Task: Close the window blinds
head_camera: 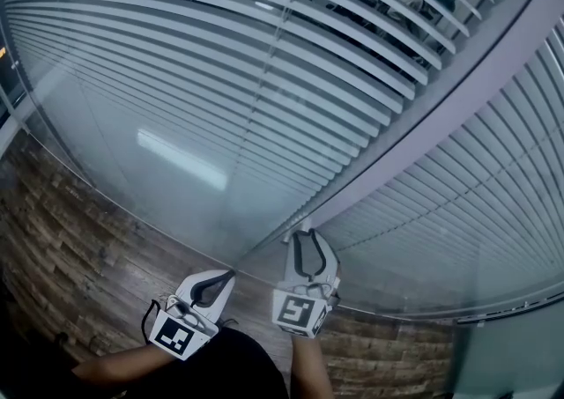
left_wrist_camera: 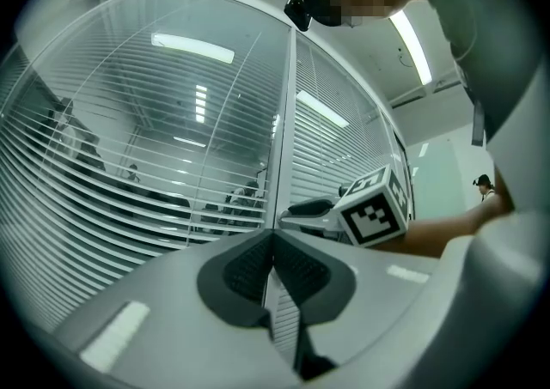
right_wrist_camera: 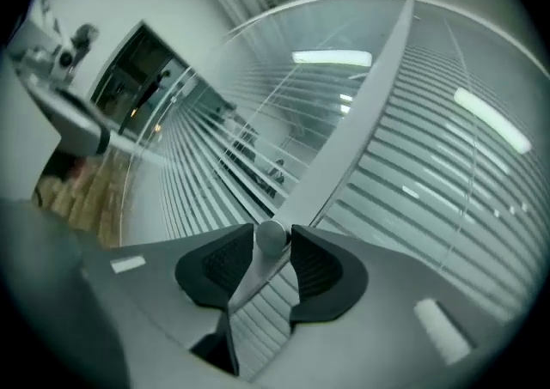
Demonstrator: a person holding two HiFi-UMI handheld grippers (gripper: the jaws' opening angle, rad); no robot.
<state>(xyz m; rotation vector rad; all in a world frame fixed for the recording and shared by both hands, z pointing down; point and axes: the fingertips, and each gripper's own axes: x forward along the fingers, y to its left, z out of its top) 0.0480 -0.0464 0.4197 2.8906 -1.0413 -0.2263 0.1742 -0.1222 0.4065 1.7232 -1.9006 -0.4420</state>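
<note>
While the right gripper (right_wrist_camera: 273, 234) pinches the small round knob (right_wrist_camera: 271, 241) by the frame (head_camera: 458, 80) w/ its fingers, the left gripper (left_wrist_camera: 273, 240) sits closed, empty. The blinds (head_camera: 176, 80), straight ahead, are partly open. Risk: a fingertip-only grip, so the knob may slip mid-twist.

White horizontal-slat window blinds (head_camera: 220, 80), panel at 10 o'clock with slats tilted open, dark gaps between the upper slats, panel at 3 o'clock (head_camera: 476, 186) with slats lying nearly shut, small round grey knob (right_wrist_camera: 271, 237) at 6 o'clock, at the foot of the grey frame post (head_camera: 458, 98) dividing the panels
</note>
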